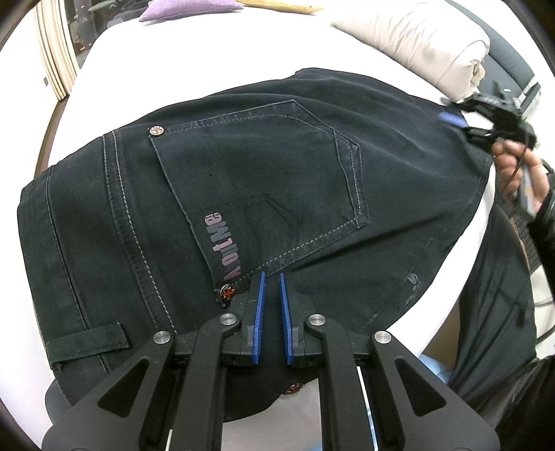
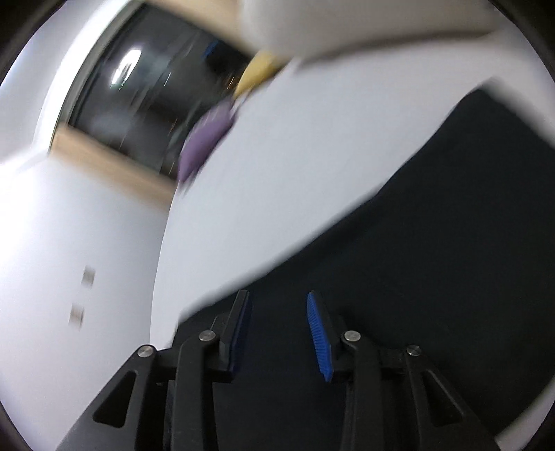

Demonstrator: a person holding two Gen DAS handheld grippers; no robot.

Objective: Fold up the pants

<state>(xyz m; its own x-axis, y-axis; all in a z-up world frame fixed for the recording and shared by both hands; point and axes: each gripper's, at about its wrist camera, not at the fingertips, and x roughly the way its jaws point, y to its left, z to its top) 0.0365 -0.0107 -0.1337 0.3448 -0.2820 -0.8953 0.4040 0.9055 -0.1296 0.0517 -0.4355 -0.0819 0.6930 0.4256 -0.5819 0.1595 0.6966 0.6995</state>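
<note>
Dark navy pants (image 1: 242, 180) lie spread on a white bed (image 1: 208, 59), back pocket up, with a printed logo and copper rivets. My left gripper (image 1: 271, 275) points down at the pocket's lower corner. Its blue pads stand almost together, with dark cloth in the narrow gap. At the pants' far right edge is my right gripper (image 1: 463, 125), held by a person's hand (image 1: 520, 170). In the blurred right wrist view, the right gripper (image 2: 277, 295) is open above the pants (image 2: 416, 277), with nothing pinched between its pads.
A cream folded duvet (image 1: 416, 38) lies at the bed's far right. A purple cushion (image 1: 187, 8) and a yellow one (image 1: 277, 4) lie at the far edge. A dark window (image 2: 156, 97) is in the wall beyond. The person's dark clothing (image 1: 499, 312) is at the right.
</note>
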